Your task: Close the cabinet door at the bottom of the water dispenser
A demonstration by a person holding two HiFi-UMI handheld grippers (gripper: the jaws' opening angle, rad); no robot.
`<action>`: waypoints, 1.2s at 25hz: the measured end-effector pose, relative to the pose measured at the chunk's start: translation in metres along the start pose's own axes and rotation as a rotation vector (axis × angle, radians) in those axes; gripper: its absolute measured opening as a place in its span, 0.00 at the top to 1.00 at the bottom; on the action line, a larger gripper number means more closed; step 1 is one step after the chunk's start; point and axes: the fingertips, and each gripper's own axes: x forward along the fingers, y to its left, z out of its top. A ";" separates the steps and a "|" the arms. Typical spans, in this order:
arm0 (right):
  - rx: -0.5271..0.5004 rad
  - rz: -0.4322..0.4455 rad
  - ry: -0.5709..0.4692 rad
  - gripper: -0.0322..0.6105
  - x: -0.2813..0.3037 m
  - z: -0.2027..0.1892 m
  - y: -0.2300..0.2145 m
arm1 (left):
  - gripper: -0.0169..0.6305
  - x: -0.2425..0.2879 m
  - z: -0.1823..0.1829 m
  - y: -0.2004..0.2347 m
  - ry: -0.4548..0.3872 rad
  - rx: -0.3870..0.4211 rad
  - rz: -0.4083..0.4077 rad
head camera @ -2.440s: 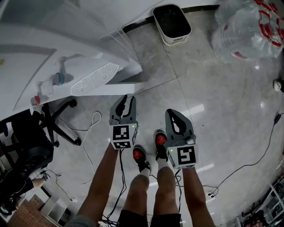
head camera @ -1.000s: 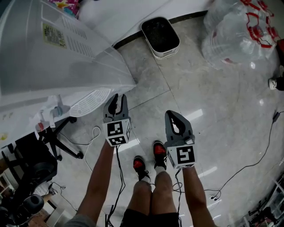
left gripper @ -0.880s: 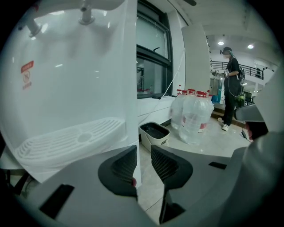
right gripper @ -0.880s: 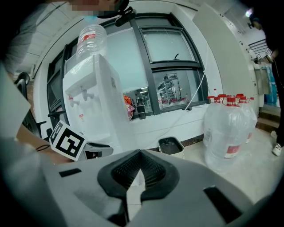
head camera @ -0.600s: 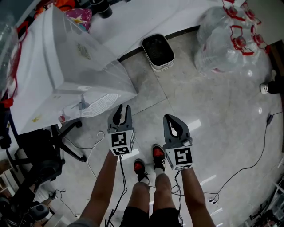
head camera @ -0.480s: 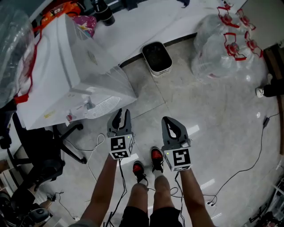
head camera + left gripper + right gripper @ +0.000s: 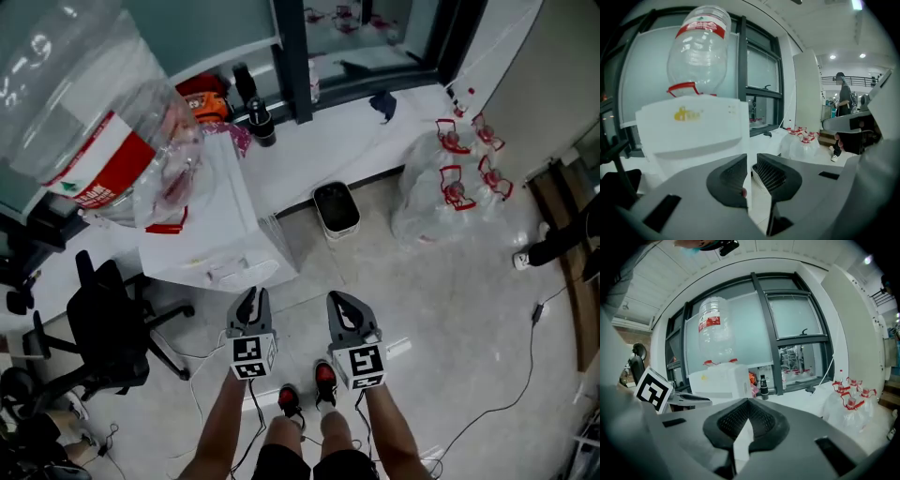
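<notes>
The white water dispenser (image 7: 220, 234) stands at left with a clear upturned bottle (image 7: 94, 122) on top. From here I see only its top and upper front (image 7: 693, 131); its bottom cabinet door is hidden. Both grippers are held up in front of me, apart from the dispenser and to its right. The left gripper (image 7: 251, 300) has a narrow gap between its jaws, which are closing with nothing between them (image 7: 751, 171). The right gripper (image 7: 339, 305) is shut and empty, its pads meeting (image 7: 748, 408). The dispenser (image 7: 722, 380) also shows in the right gripper view.
A white bin (image 7: 336, 208) stands against the window ledge behind the dispenser. Bagged water bottles (image 7: 450, 187) are piled at right. A black office chair (image 7: 112, 328) is at left, and cables (image 7: 506, 394) trail over the floor. A person (image 7: 843, 93) stands far right.
Both grippers and my head have risen from near the floor by the dispenser's foot; the whole dispenser and bottle now show. The left jaws have narrowed.
</notes>
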 end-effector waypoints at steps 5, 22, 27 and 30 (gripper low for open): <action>-0.014 0.059 -0.038 0.92 -0.019 0.063 0.039 | 0.86 -0.062 0.055 0.019 -0.043 -0.017 0.055; -0.117 0.229 -0.125 0.92 -0.062 0.190 0.151 | 0.91 -0.230 0.160 0.074 -0.158 -0.045 0.188; -0.158 0.271 -0.130 0.92 -0.075 0.201 0.174 | 0.91 -0.262 0.154 0.081 -0.152 -0.060 0.217; -0.187 0.288 -0.132 0.92 -0.083 0.205 0.183 | 0.91 -0.278 0.155 0.082 -0.164 -0.069 0.231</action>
